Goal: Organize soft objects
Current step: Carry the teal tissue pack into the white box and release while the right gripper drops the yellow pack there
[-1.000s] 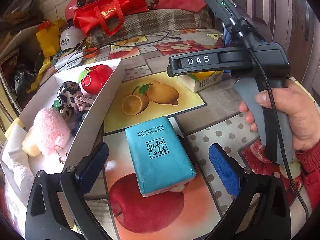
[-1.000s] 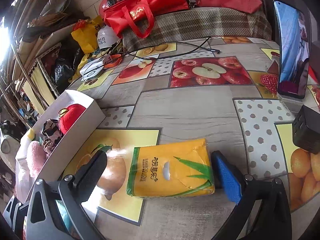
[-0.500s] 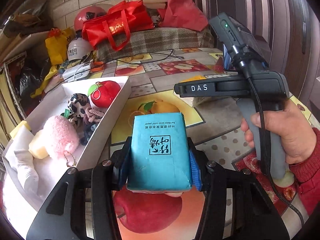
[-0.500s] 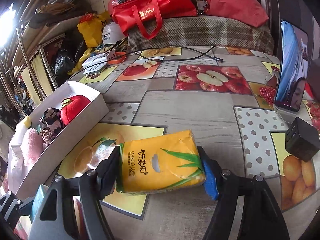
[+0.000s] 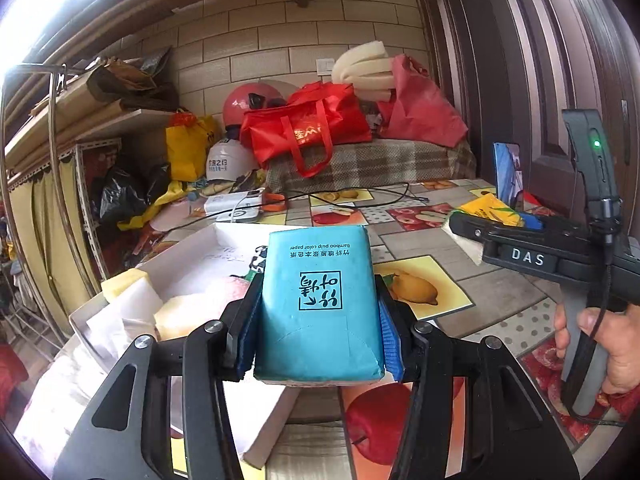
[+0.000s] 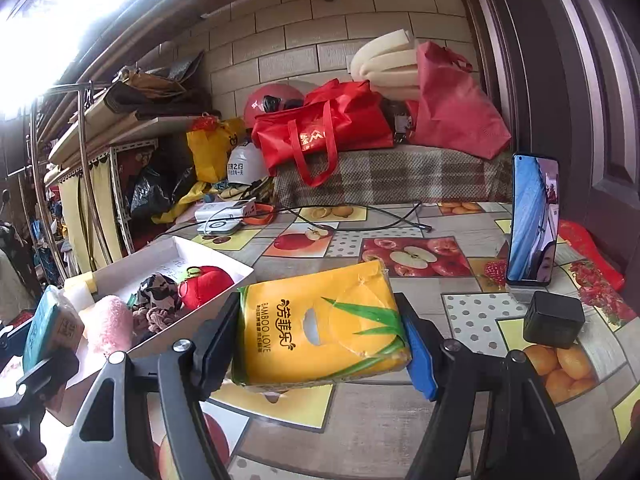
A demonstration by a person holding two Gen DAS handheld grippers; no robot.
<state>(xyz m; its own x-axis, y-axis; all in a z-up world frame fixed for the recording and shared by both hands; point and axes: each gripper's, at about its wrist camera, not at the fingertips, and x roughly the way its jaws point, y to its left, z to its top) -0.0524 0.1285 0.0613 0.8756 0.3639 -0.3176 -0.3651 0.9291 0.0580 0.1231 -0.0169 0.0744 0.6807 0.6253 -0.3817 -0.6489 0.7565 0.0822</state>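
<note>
Over the fruit-print table, left gripper clamps the teal tissue pack and right gripper the yellow tissue pack across their sides; both look light, soft and slippery-wrapped.

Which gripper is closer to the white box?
Left. The left gripper, clamped on the teal pack, hangs over the white box. The right gripper, holding the yellow pack, is beside the box, above the table.
</note>
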